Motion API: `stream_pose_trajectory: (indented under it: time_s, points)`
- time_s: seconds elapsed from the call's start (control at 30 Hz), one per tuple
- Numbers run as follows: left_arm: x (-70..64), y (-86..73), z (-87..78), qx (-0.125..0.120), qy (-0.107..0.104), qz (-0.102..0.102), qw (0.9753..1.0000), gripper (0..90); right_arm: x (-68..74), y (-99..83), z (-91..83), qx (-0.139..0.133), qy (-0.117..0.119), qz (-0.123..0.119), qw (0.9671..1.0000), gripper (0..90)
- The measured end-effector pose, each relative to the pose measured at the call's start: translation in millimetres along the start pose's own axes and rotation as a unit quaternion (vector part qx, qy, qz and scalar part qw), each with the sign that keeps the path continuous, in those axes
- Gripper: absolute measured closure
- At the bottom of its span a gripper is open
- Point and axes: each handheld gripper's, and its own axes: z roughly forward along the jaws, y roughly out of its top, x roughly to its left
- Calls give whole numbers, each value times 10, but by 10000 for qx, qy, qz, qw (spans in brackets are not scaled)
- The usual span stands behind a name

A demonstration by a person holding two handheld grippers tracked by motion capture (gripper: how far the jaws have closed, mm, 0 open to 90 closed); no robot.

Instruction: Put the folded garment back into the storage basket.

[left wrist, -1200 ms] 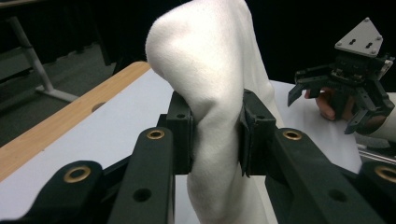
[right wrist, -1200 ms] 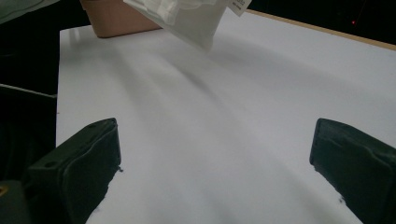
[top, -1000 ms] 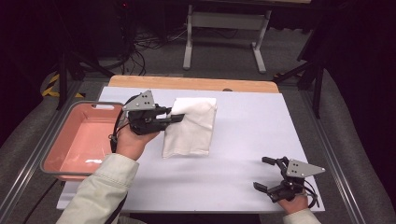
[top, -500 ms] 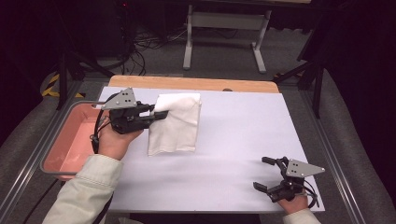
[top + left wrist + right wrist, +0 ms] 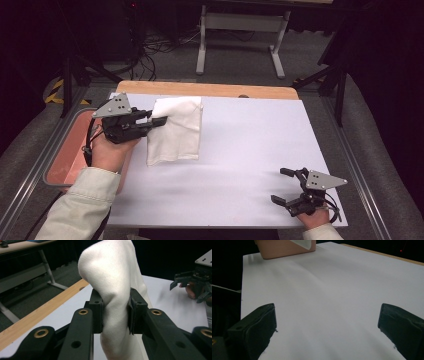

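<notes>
Clearly the left gripper [image 5: 161,121] has its jaws pinched on the white cloth [image 5: 176,131]. In the left gripper view the cloth [image 5: 110,285] is squeezed between the two black jaws, bulging in a rounded fold above them and running down in a narrower band below them. Seen from the high view, the cloth hangs from the jaw tips, its upper edge level with them and its lower edge draped down toward the white worktop [image 5: 250,150]; whether that lower edge touches the surface cannot be told. The person's left hand [image 5: 107,150] grips the tool from beneath, with a pale sleeve [image 5: 75,205] trailing back from it.

Behind the left jaws, on the side away from the cloth, lies a pink tray [image 5: 67,155] beside the worktop's edge. A strip of wood [image 5: 210,90] runs along the worktop's far edge, beyond the cloth.

The right gripper [image 5: 284,186] sits well apart from the cloth, low over the near right corner of the worktop. Its jaws are spread wide: in the right gripper view the two black jaws stand at either side with bare white worktop [image 5: 324,302] between them. Far ahead of those jaws, the pink tray [image 5: 284,247] shows at the worktop's end. The left gripper view also catches the right gripper [image 5: 186,282] off to the side of its jaws, over the white surface.
</notes>
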Motion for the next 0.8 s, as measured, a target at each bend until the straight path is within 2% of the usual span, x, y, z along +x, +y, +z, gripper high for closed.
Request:
stream_pose_trajectory:
  time_s: [0.2, 0.8]
  points:
    - [30, -27, -102, 53, 116, -19, 9999, 704, 2, 0, 2, 2, 7, 2, 10000, 24]
    - [144, -183, -641, 145, 664, -91, 9976, 704, 4, -1, 11, 27, -2, -2, 10000, 23]
